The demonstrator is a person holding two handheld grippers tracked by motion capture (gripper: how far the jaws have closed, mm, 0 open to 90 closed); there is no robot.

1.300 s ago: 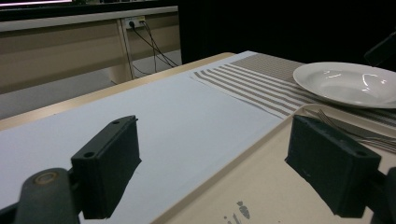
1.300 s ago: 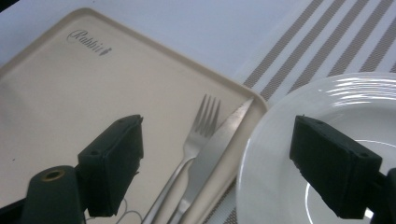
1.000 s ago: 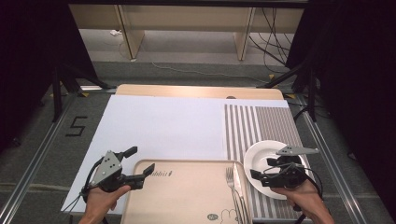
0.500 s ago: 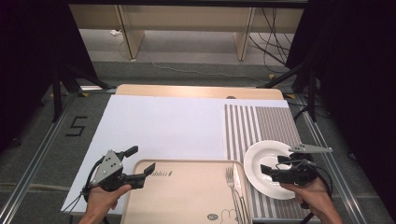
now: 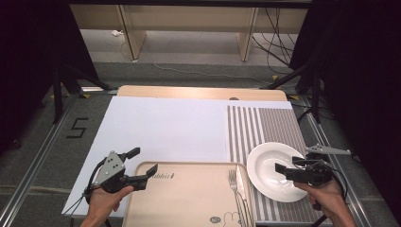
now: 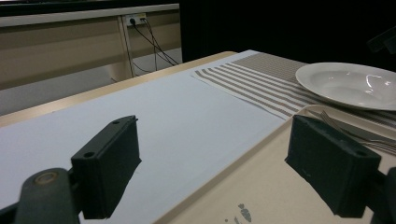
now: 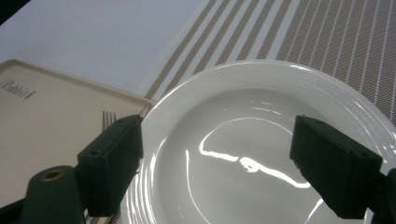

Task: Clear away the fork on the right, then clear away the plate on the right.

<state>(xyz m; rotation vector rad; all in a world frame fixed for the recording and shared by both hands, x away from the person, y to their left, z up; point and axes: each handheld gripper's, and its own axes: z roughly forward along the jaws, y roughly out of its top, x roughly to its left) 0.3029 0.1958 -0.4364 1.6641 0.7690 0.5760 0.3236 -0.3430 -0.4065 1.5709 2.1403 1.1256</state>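
While the right hand-held gripper (image 5: 289,171) hangs over the near half of the plate (image 5: 272,165) with its jaws spread wide and nothing between them, the step in hand looks like taking hold of that plate, and doing it well depends on where the jaws close. In the right gripper view the plate (image 7: 261,149) lies between the two jaws, which point down into the shallow bowl, so closing there would grip nothing; the person would do better to bring one jaw under the near rim and the other over it. The glazed surface shines and may slip, so a firm, square bite on the rim seems wise, with the plate kept level as it lifts. Just left of the plate, a fork (image 5: 234,182) and a knife (image 5: 240,182) lie on the right edge of the tray (image 5: 184,198), close enough that a jaw coming in low could knock them. The left hand-held gripper (image 5: 142,163) is likewise spread and empty, poised at the tray's far left corner, well placed to steady it. Farther off, the plate sits on the striped mat (image 5: 260,125), beside the white sheet (image 5: 161,127) covering the worktop (image 5: 198,92).
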